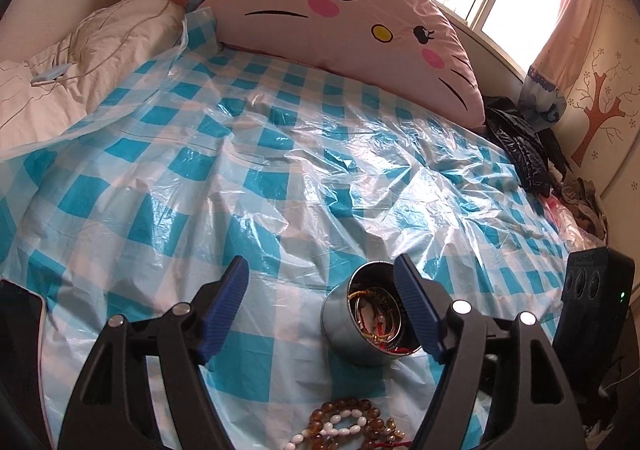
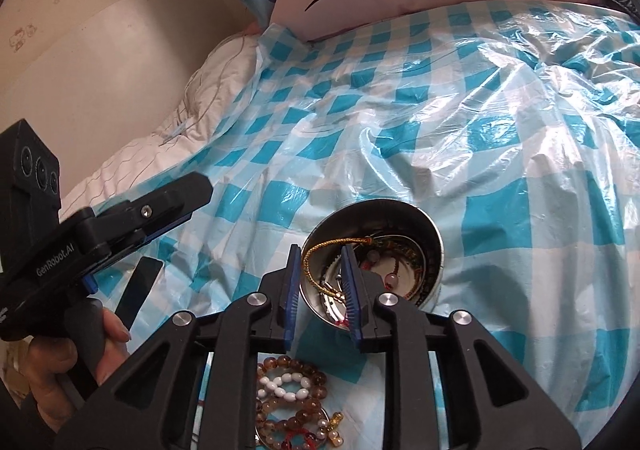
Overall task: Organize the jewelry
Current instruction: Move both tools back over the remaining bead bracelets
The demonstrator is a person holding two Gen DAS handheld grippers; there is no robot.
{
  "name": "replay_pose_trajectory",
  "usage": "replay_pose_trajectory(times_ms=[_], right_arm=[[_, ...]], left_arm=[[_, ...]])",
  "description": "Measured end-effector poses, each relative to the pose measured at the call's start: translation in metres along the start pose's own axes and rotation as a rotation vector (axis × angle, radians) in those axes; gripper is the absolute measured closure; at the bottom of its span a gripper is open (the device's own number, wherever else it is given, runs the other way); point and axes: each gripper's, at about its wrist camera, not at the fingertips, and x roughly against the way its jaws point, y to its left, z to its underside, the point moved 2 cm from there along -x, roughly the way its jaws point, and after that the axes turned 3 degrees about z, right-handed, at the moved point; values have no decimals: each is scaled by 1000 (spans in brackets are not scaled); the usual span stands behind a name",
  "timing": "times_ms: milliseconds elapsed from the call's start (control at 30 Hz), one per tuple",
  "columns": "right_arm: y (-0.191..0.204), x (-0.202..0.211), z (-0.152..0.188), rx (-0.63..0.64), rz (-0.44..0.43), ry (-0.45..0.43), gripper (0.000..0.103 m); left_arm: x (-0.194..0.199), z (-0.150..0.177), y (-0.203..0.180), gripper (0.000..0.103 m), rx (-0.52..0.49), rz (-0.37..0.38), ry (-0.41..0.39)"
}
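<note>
Bed: a mattress under a crinkled blue-and-white checked plastic sheet [image 1: 256, 177], on which everything for the task lies.
Cushion: a large pink cat-face cushion [image 1: 360, 21] at the far end, well away from the work.
Tin: a round silver metal tin [image 2: 434, 246], open-topped, standing on the sheet and already holding a gold cord bracelet, bangles and red-threaded beads.
Loose pile: a heap of amber and white bead bracelets [image 2: 292, 402] on the sheet, on the near side of the tin and just below both claws (these look to be what remains to sort).
Left claw [image 1: 320, 314]: jaws spread wide with nothing between the pads; the tin shows in the gap towards the right finger, and the bead heap [image 1: 348, 426] lies nearer the camera, between the finger bases.
Right claw [image 2: 320, 282]: jaws only slightly apart, over the tin's near rim; the gold cord loops through the gap, but I cannot tell whether the pads touch it.
Key relation: the bead heap sits behind both sets of fingertips, towards the person, so either claw would have to draw back and dip to reach it; the wide left claw seems readier.
Hand: a hand [image 2: 60, 362] grips the left tool's handle.
</note>
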Motion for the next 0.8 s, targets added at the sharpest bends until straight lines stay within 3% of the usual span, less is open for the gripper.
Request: replay_pose_trajectory(times_ms=[167, 333, 500, 800], right_arm=[[-6, 43, 21, -34, 27, -19, 83], [-3, 45, 52, -27, 46, 77, 83], [4, 41, 73, -11, 34, 142, 83], [4, 27, 89, -17, 55, 238, 83]], left_arm=[[19, 31, -19, 26, -186, -69, 63], [26, 74, -30, 25, -341, -96, 179], [40, 105, -26, 25, -413, -88, 267], [49, 119, -27, 25, -499, -81, 350]])
